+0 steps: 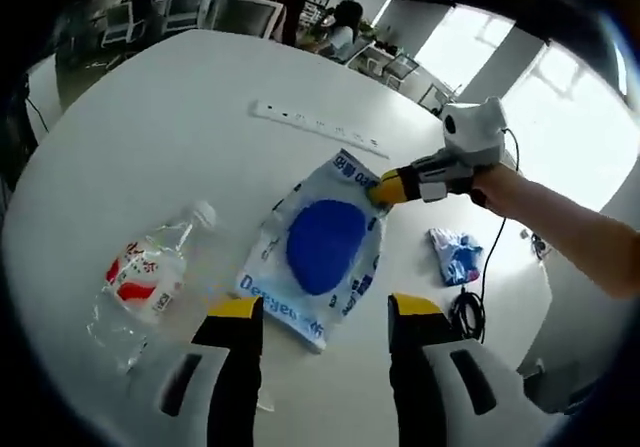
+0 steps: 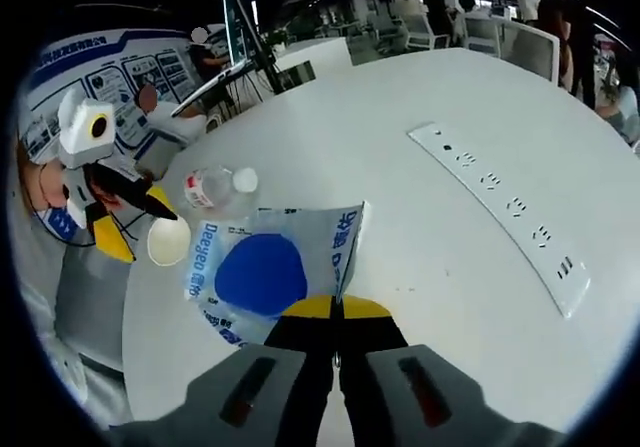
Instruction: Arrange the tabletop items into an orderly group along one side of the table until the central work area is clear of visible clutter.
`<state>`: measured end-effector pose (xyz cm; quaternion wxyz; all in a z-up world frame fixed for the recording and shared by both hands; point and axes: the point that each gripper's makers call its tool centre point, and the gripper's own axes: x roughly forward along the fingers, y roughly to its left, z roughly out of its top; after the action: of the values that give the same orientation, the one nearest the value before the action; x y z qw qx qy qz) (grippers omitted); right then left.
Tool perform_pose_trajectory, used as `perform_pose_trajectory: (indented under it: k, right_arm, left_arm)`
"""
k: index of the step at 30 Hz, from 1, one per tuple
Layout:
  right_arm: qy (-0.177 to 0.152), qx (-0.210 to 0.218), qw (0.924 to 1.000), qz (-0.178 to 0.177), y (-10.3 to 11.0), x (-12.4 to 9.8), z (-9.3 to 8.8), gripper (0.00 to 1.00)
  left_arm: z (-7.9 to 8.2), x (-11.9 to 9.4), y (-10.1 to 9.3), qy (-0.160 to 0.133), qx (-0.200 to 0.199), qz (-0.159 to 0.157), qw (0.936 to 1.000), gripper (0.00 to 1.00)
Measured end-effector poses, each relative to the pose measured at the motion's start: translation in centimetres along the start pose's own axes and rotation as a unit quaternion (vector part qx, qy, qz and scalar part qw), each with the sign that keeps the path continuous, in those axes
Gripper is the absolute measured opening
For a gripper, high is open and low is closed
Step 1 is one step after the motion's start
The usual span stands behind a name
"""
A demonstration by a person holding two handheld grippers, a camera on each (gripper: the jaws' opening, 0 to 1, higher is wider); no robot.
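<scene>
Right gripper (image 2: 336,312) pinched on the corner of the blue-printed packet (image 1: 322,247), presumably to drag it aside. Left gripper (image 1: 322,317) spread wide, empty, hovering near the packet's opposite end. Beside it, a plastic water bottle (image 1: 150,277) on its side. Beyond, bare white table (image 1: 180,117) up to the power strip (image 2: 500,207); table edge close behind the small blue wrapper (image 1: 458,255).
</scene>
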<state>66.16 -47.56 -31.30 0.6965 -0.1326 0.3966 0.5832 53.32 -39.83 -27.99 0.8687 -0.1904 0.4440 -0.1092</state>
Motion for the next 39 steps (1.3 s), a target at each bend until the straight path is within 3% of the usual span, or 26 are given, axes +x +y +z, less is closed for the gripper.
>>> perform_pose_trajectory:
  k: [15,19,25,29,39]
  right_arm:
    - [-0.019,0.014,0.9997,-0.001,-0.5,-0.7,-1.0,0.0]
    - [-0.02,0.015,0.9997,-0.002,-0.5,-0.8,-1.3,0.0]
    - [-0.024,0.018,0.9995,-0.001,-0.5,-0.8,-1.5,0.0]
    - [-0.026,0.02,0.9995,0.0,-0.5,-0.8,-1.6,0.0]
    - [-0.032,0.02,0.9993,0.003,-0.5,-0.6,-1.4,0.0]
  left_arm:
    - [-1.4,1.8,-0.8,0.015,-0.049,0.014,0.9986,0.47]
    - [-1.8,2.1,-0.8,0.007,-0.072,0.022,0.9971,0.47]
    - [-2.4,2.4,-0.1,0.001,-0.113,0.039,0.9928,0.44]
    - [-2.5,2.8,0.1,-0.004,-0.122,0.048,0.9914,0.45]
    - [-3.5,4.3,1.2,0.006,-0.144,0.075,0.9867,0.34]
